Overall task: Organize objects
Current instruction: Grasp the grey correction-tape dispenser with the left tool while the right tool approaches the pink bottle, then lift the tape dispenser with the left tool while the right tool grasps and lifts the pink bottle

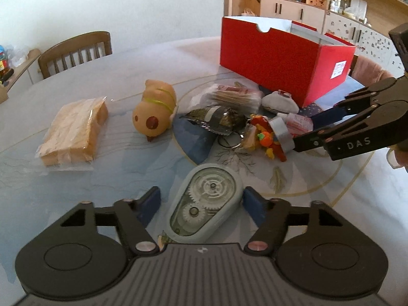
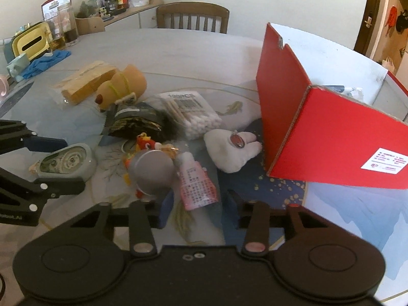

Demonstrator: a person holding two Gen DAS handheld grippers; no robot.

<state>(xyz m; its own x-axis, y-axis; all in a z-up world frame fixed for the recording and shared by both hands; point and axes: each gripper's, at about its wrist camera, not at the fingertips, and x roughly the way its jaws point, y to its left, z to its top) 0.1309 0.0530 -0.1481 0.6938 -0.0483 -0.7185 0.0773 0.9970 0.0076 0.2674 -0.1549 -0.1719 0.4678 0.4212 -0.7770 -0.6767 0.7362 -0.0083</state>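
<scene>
My left gripper (image 1: pixel 201 199) is open, its blue pads either side of a grey-green correction tape dispenser (image 1: pixel 206 201) lying on the table; the dispenser also shows in the right wrist view (image 2: pixel 67 162). My right gripper (image 2: pixel 199 204) is open around a small pink-labelled bottle (image 2: pixel 197 182), next to a round silver tin (image 2: pixel 153 169). In the left wrist view the right gripper (image 1: pixel 303 127) reaches in from the right at the tin (image 1: pixel 281 132). An open red box (image 1: pixel 280 58) stands behind the pile.
The round table holds a wrapped sponge pack (image 1: pixel 74 132), a tan plush toy (image 1: pixel 155 112), a dark foil packet (image 1: pixel 216 119), a cotton swab pack (image 2: pixel 188 114), a white plush (image 2: pixel 232 148) and an orange keychain toy (image 1: pixel 267 137). A wooden chair (image 1: pixel 76 51) stands beyond.
</scene>
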